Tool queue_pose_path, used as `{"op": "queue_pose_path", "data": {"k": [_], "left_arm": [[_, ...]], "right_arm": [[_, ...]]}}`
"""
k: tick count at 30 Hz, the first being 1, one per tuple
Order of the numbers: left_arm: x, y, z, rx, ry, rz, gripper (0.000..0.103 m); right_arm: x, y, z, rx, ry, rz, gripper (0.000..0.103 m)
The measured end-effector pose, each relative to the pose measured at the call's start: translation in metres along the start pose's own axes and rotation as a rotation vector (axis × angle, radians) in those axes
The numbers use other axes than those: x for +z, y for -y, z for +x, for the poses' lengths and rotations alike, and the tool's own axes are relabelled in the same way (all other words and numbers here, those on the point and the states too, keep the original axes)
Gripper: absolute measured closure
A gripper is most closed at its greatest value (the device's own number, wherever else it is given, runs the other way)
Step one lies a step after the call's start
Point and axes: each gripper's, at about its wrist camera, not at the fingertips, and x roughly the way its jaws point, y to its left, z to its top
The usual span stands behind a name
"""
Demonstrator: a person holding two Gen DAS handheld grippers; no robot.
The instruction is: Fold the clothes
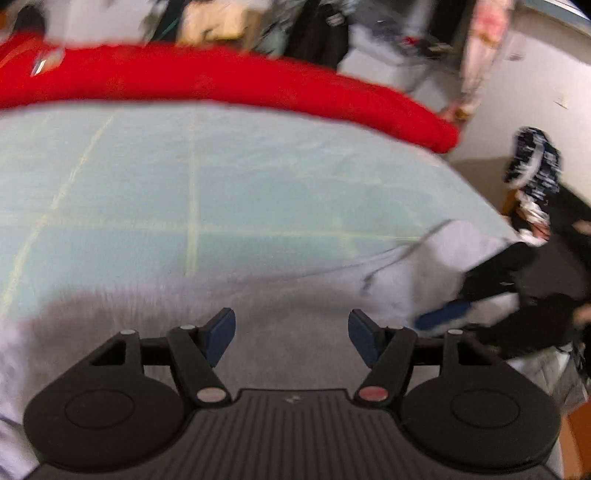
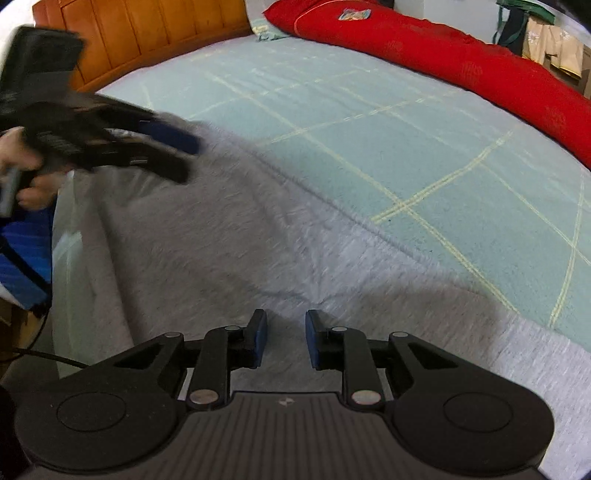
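Right up against both cameras is the grey garment (image 2: pixel 229 236), a fuzzy heathered knit spread along the near edge of the bed (image 2: pixel 369 122), with part of it running toward the near left corner by the wooden headboard (image 2: pixel 147 33). It's not flat: there's a long ridge running diagonally across it and a pucker of creases just ahead of the right gripper (image 2: pixel 282 339).

Right gripper has its jaws parted with a modest gap and nothing between them, just hovering over the cloth. Left gripper (image 1: pixel 291 336) is spread wider, also empty, sitting over the grey fabric. From the right wrist view you can see the left one out over the far-left part of the garment, and it's smeared with blur, so it looks like it's moving fast.

What I'd worry about:

- Neither tool has cloth pinched, so any lift or drag from here gets nothing, or only snags fuzz.
- That ridge: clamp down on it and you probably grab two layers, and the fold comes out lopsided.
- Part of the garment hangs close to the near edge of the bed. A hard tug toward the person could slide the whole thing off onto the floor.
- Fast swings could drag the fabric and bunch it more.

Red bolster (image 2: pixel 461 62) along the far edge is well clear, no issue there. Can't tell which fold stage this is.
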Motion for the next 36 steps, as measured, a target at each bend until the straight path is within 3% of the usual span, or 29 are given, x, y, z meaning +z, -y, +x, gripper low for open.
{"op": "queue_pose_path", "data": {"k": [6, 9, 12, 15, 19, 25, 28, 30, 32, 36], "left_arm": [[-0.019, -0.012, -0.013, -0.002, -0.019, -0.021, 0.032], [-0.017, -0.021, -0.023, 0.064, -0.018, -0.033, 0.032], [-0.021, -0.034, -0.034, 0.129, 0.001, -0.059, 0.032], [-0.022, -0.043, -0.039, 0.121, 0.005, -0.095, 0.032], [-0.016, -0.027, -0.04, 0.157, 0.002, -0.034, 0.032], [-0.019, -0.019, -0.039, 0.134, 0.007, -0.015, 0.03], [-0.024, -0.022, -0.035, 0.133, -0.008, -0.039, 0.03], [-0.029, -0.022, -0.036, 0.13, -0.002, -0.028, 0.029], [-0.032, -0.021, -0.038, 0.125, 0.003, -0.021, 0.028], [-0.036, -0.021, -0.042, 0.113, 0.014, -0.02, 0.027]], "right_arm": [[0.02, 0.005, 0.006, 0.003, 0.03, -0.003, 0.075], [0.026, 0.011, 0.013, -0.007, 0.021, 0.01, 0.075], [0.004, 0.02, 0.005, -0.037, -0.016, 0.055, 0.074], [-0.024, 0.027, -0.014, -0.063, -0.029, 0.141, 0.074], [-0.038, 0.022, -0.033, -0.075, -0.068, 0.145, 0.073], [0.025, 0.014, -0.038, -0.014, 0.049, 0.007, 0.068], [0.06, 0.018, -0.018, 0.052, 0.088, -0.012, 0.069], [0.077, 0.022, 0.002, 0.083, 0.085, -0.013, 0.07], [0.088, 0.026, 0.021, 0.113, 0.068, -0.011, 0.08], [0.089, 0.027, 0.044, 0.142, 0.037, -0.003, 0.082]]}}
